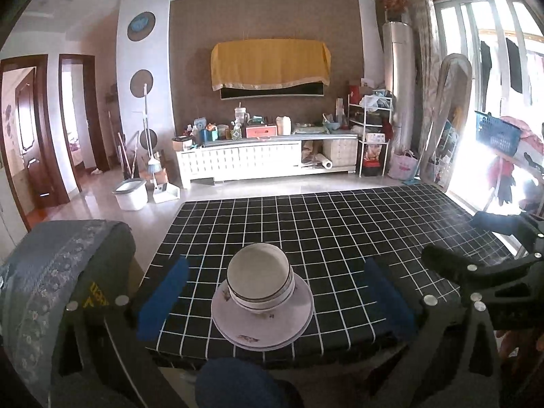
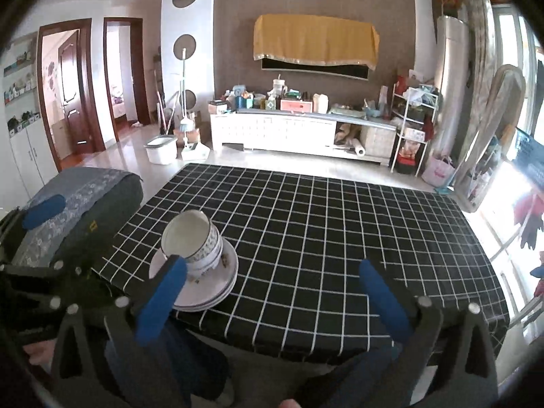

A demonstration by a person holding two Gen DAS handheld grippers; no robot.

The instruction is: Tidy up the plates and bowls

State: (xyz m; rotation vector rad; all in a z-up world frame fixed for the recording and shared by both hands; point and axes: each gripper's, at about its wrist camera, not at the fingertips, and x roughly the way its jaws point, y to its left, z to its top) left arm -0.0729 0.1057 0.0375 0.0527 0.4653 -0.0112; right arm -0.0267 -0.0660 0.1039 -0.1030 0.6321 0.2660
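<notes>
The left gripper [image 1: 272, 292], black-framed with blue-padded fingers, stands spread wide with nothing between its pads. Beyond its fingertips, centred in the gap but apart from both, sits the stack of white ceramic bowls [image 1: 260, 277], nested and ringed with dark bands, leaning slightly. They rest on the stack of round white plates [image 1: 261, 319] with small floral marks, 2 or 3 of them; the edges blur together.

The right gripper [image 2: 273, 292], of the same build, is also spread wide and pinches nothing. In its view the bowls [image 2: 193, 238] and plates [image 2: 210, 289] lie to the left, and its left finger [image 2: 159, 302] overlaps the plates' rim in the picture; whether it touches I cannot tell.

The crockery stands near the front edge of the table with the black cloth gridded in white lines [image 1: 340, 224]. Left of the table is a grey cushioned seat with a patterned blue cover [image 2: 85, 204].
</notes>
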